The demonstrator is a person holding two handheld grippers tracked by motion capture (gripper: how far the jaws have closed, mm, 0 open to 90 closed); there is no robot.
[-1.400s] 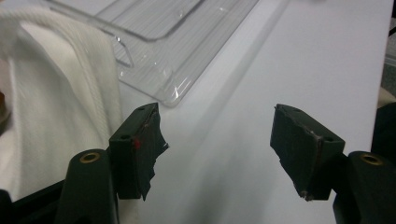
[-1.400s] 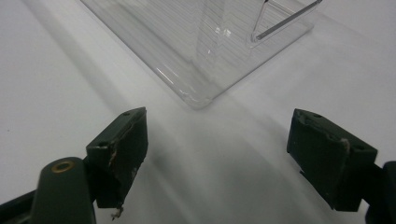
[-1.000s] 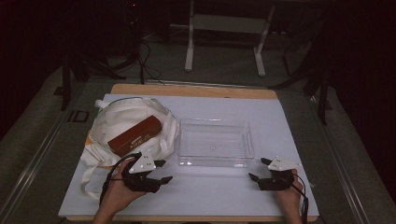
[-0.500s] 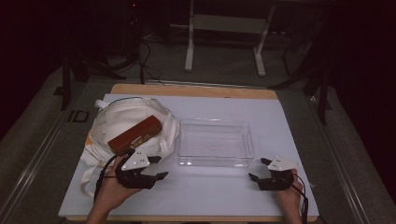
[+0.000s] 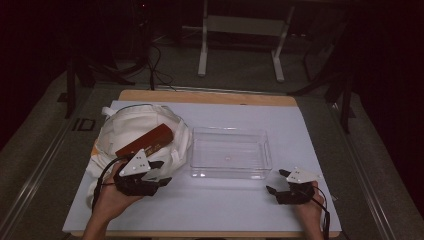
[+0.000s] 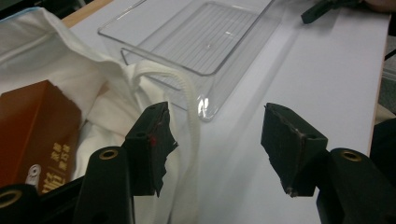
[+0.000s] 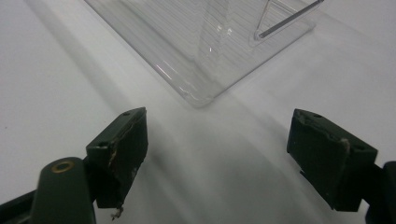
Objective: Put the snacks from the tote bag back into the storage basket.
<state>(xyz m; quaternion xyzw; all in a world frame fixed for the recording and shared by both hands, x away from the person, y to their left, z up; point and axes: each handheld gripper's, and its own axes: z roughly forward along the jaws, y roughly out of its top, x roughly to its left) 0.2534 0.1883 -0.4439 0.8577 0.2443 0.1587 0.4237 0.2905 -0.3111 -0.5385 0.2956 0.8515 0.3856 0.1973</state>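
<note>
A white sheet (image 5: 220, 210) covers the wooden table (image 5: 210, 96), which stands on grey floor in a dark room, with a white-legged frame (image 5: 240, 30) behind it and black cables on the floor to the left. At the table's middle sits a clear plastic tray (image 5: 231, 152), nothing inside it. To its left lies a white cloth bag (image 5: 125, 125), just touching the tray's near-left corner, and a brown box (image 5: 146, 141) rests in its open mouth. The left gripper (image 5: 159, 172) sits at the bag's near edge; in the left gripper view its jaws stand apart, having just opened a little, with the bag's woven strap (image 6: 189, 107) running down between them, close by the left-hand jaw and clear of the other. The right gripper (image 5: 280, 182) rests on the sheet just off the tray's near-right corner, jaws apart with bare sheet between them.
</note>
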